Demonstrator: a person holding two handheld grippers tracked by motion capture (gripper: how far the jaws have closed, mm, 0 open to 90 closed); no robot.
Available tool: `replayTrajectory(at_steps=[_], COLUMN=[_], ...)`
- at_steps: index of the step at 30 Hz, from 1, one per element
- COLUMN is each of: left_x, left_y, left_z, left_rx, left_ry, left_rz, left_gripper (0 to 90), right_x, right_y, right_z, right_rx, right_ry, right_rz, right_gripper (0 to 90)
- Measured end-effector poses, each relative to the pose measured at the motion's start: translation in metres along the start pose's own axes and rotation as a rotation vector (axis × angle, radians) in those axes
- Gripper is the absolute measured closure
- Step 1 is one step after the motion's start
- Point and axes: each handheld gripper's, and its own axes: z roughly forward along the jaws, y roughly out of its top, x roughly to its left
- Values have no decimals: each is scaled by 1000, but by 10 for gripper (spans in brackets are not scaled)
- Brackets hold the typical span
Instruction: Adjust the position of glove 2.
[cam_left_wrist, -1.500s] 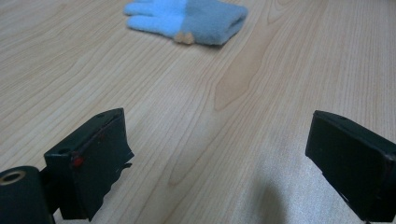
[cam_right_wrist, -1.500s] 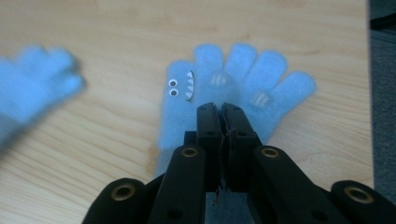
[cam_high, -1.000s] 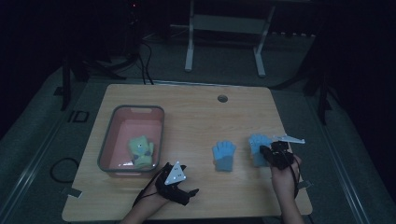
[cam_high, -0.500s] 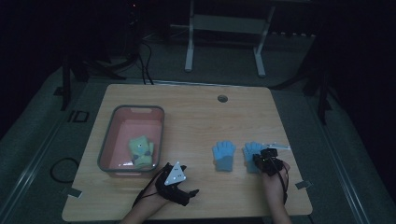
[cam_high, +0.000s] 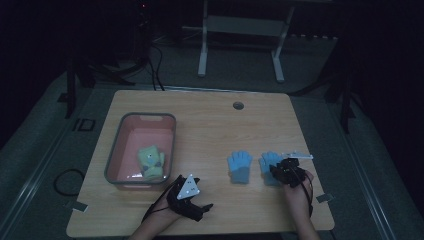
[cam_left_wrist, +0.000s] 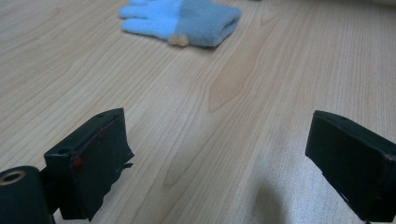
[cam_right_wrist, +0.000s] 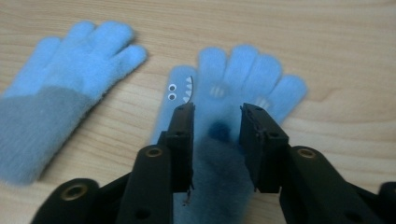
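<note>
Your right gripper (cam_high: 278, 169) points forward and down at the table, its jaws just opened a little and standing apart. Your left gripper (cam_high: 206, 206) lies low near the table's front edge, jaws spread wide.

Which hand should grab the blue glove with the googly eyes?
The right one, I think. The right tongs hang over that glove, and their jaws have just been opening, with its grey cuff between them. The left tongs sit open near the bin, farther away.

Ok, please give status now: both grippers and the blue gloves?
Left gripper open, idle on table. Right gripper just opening over right fuzzy blue glove. Second blue glove beside it. Nothing in the way.
</note>
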Motion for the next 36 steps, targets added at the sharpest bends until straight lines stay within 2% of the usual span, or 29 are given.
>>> replayTrajectory(at_steps=[2, 3, 4, 7, 9, 11, 12, 14, 17, 19, 26, 32, 36], left_x=[0, 1, 1, 1, 1, 1, 1, 1, 1, 0, 1, 1, 2], left_y=[0, 0, 0, 0, 0, -1, -1, -1, -1, -1, -1, -2, -2], left_z=[0, 0, 0, -1, 0, 0, 0, 1, 1, 1, 0, 0, 0], left_rx=[0, -2, -4, -8, -8, -6, -6, -1, 1, 1, 0, 2, 1], left_ry=[-4, -4, -3, -2, -1, 0, 0, 1, 2, 2, 1, -2, -3], left_rz=[-5, -8, -10, -16, -18, -16, -16, -13, -13, -12, -16, -12, -15], left_gripper=[63, 63, 63, 63, 63, 63, 63, 63, 63, 63, 63, 63, 63], right_x=[-5, -7, -10, -19, -27, -33, -33, -40, -44, -43, -36, -32, -33], right_y=[1, 2, 2, 2, 2, 4, 4, 8, 13, 15, 6, -1, -6], right_z=[-2, -3, -4, -4, -6, -9, -9, -17, -22, -23, -4, 13, 16], right_rx=[-19, -16, -22, -26, -39, -38, -38, -50, -56, -49, -15, 14, -13], right_ry=[32, 27, 39, 72, 138, 162, 162, 208, 255, 254, 269, 243, 231], right_rz=[-29, -45, -80, -131, -159, -198, -198, -249, -291, -324, -336, -338, -327], right_gripper=[629, 630, 630, 633, 633, 639, 639, 654, 695, 698, 645, 634, 675])
